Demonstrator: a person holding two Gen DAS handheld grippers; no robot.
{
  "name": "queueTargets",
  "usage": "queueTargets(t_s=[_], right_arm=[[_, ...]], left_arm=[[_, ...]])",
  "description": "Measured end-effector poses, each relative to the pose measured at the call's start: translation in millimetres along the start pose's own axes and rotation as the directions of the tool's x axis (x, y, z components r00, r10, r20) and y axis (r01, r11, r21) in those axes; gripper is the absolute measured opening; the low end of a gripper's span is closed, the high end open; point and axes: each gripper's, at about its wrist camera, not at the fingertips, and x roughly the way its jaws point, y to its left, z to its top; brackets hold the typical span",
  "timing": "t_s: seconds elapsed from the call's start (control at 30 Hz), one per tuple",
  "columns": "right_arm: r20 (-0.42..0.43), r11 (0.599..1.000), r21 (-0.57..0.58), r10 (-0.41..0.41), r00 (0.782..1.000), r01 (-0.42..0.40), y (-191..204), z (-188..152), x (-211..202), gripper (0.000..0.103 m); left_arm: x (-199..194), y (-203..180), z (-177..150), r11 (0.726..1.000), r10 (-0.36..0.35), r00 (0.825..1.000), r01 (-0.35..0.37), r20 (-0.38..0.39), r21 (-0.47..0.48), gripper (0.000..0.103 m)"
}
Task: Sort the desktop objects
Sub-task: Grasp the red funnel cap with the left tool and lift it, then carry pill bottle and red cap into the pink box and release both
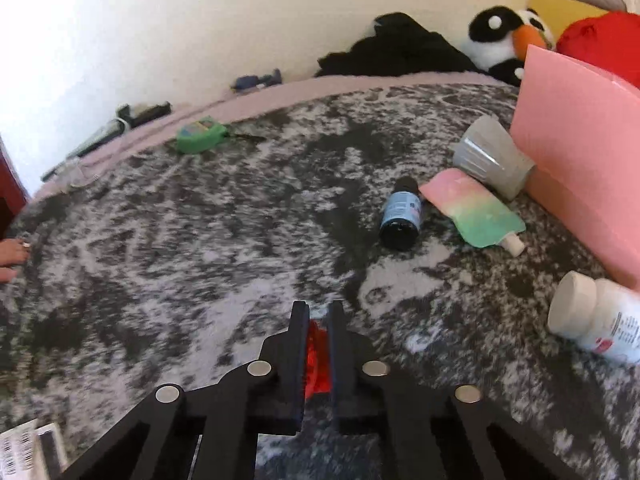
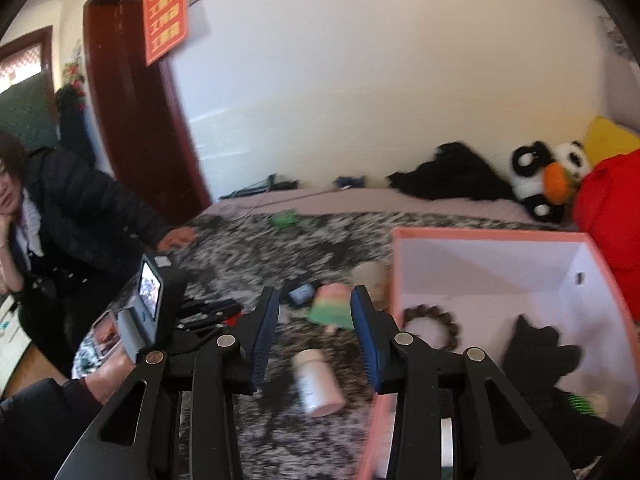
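My left gripper (image 1: 318, 312) is shut on a small red object (image 1: 318, 354) low over the grey mottled blanket (image 1: 200, 260). Ahead on the blanket lie a dark bottle with a blue label (image 1: 401, 214), a pink-green pouch (image 1: 476, 208), a grey cup (image 1: 494, 158) on its side and a white bottle (image 1: 596, 328). A pink box (image 1: 584, 160) stands at the right. My right gripper (image 2: 314, 300) is open and empty, above the white bottle (image 2: 318, 382) beside the pink box (image 2: 500, 264). The box holds a bead bracelet (image 2: 432, 326) and a black item (image 2: 540, 352).
A green case (image 1: 200, 136) lies at the far left of the blanket. A panda plush (image 1: 504, 42), black cloth (image 1: 400, 48) and a red cushion (image 1: 600, 40) line the wall. A person in a black jacket (image 2: 72, 216) sits at the left edge. My left gripper's body (image 2: 160, 312) shows at the left.
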Motion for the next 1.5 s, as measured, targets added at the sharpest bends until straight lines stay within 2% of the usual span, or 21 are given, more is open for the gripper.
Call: queueTargets(t_s=[0.03,0.07,0.1,0.2,0.33,0.37,0.4,0.43,0.47,0.5,0.6,0.8,0.93,1.07,1.13,1.17,1.2,1.23,1.27,1.43,1.5], right_arm=[[-0.015,1.000,-0.003,0.015,1.000,-0.015,5.0,-1.0,5.2,0.040],[-0.026,1.000,-0.012,0.023,0.999,-0.023,10.6,-1.8,9.5,0.040],[-0.037,0.999,-0.022,0.025,0.999,-0.026,16.0,-2.9,14.5,0.040],[-0.071,0.999,-0.033,0.017,0.997,-0.019,21.7,-7.5,30.7,0.040],[-0.117,0.999,-0.047,0.005,0.993,-0.010,29.3,-13.6,52.3,0.040],[-0.128,0.999,-0.051,0.002,0.992,-0.008,31.2,-15.1,57.7,0.040],[-0.139,0.998,-0.055,-0.001,0.990,-0.006,33.1,-16.7,63.0,0.040],[-0.151,0.998,-0.059,-0.005,0.989,-0.004,34.9,-18.2,68.4,0.040],[-0.162,0.998,-0.060,-0.007,0.987,-0.003,36.2,-19.7,73.9,0.040],[-0.173,0.998,-0.055,-0.005,0.985,-0.004,35.6,-21.2,79.7,0.040],[-0.197,0.999,-0.048,-0.005,0.980,-0.004,36.1,-24.8,92.7,0.040],[-0.251,0.999,-0.049,-0.009,0.968,-0.003,39.5,-33.4,118.0,0.042],[-0.289,0.995,-0.086,-0.077,0.954,0.055,41.1,-42.3,138.5,0.065],[-0.378,0.977,-0.160,-0.194,0.905,0.143,39.8,-61.0,165.8,0.085],[-0.492,0.977,-0.169,-0.199,0.847,0.131,32.0,-80.4,186.8,0.087],[-0.529,0.980,-0.161,-0.185,0.828,0.116,28.3,-90.0,194.0,0.083],[-0.527,0.983,-0.149,-0.172,0.832,0.108,24.8,-96.4,194.8,0.083],[-0.523,0.984,-0.142,-0.163,0.837,0.104,22.3,-100.2,193.9,0.071],[-0.509,0.984,-0.141,-0.163,0.845,0.105,22.1,-96.6,187.0,0.045],[-0.373,0.986,-0.132,-0.142,0.917,0.099,31.0,-69.6,132.4,0.045],[-0.310,0.991,-0.112,-0.102,0.945,0.071,36.9,-54.2,105.2,0.045]], left_arm=[[-3.2,1.7,-0.8,1.000,-0.002,1.000,0.002,0.014,-0.007,0.066],[-8.9,1.5,-1.7,1.000,0.009,0.999,-0.009,0.050,-0.003,0.099],[-12.0,-0.3,-1.8,1.000,0.013,0.997,-0.014,0.071,0.010,0.103],[-18.0,-6.5,-1.3,0.998,0.015,0.993,-0.022,0.115,0.055,0.102],[3.9,-8.0,-4.9,0.997,-0.057,0.998,0.056,0.020,0.046,0.102],[9.5,-8.6,-5.5,0.997,-0.062,0.998,0.062,-0.005,0.044,0.096],[14.5,-9.9,-6.7,0.997,-0.062,0.998,0.063,-0.033,0.036,0.090],[20.0,-7.7,-7.2,0.998,-0.067,0.996,0.068,-0.058,0.017,0.063],[25.8,-4.2,-7.5,0.997,-0.074,0.994,0.074,-0.081,-0.006,0.041],[31.5,-0.8,-7.8,0.996,-0.082,0.991,0.080,-0.104,-0.029,0.040],[32.4,5.3,-6.8,0.994,-0.093,0.991,0.087,-0.099,-0.063,0.037],[15.5,-1.2,-6.4,0.998,-0.056,0.997,0.055,-0.055,-0.023,0.028],[2.8,1.2,-8.1,0.998,-0.054,0.997,0.053,-0.048,-0.018,0.025],[-5.4,6.4,-10.8,0.998,-0.058,0.997,0.057,-0.045,-0.021,0.024],[-10.1,9.0,-12.3,0.998,-0.057,0.998,0.056,-0.041,-0.022,0.024],[-12.4,10.2,-12.7,0.998,-0.054,0.998,0.054,-0.038,-0.022,0.024],[-14.7,11.4,-13.1,0.998,-0.052,0.998,0.051,-0.036,-0.022,0.024],[-17.3,12.7,-12.6,0.998,-0.053,0.998,0.052,-0.031,-0.024,0.024],[-20.0,14.0,-11.9,0.998,-0.055,0.998,0.054,-0.025,-0.027,0.024],[-37.0,11.8,-4.1,0.998,-0.060,0.998,0.061,0.013,-0.024,0.024],[-45.0,6.3,0.6,0.998,-0.065,0.997,0.065,0.029,-0.013,0.024]])
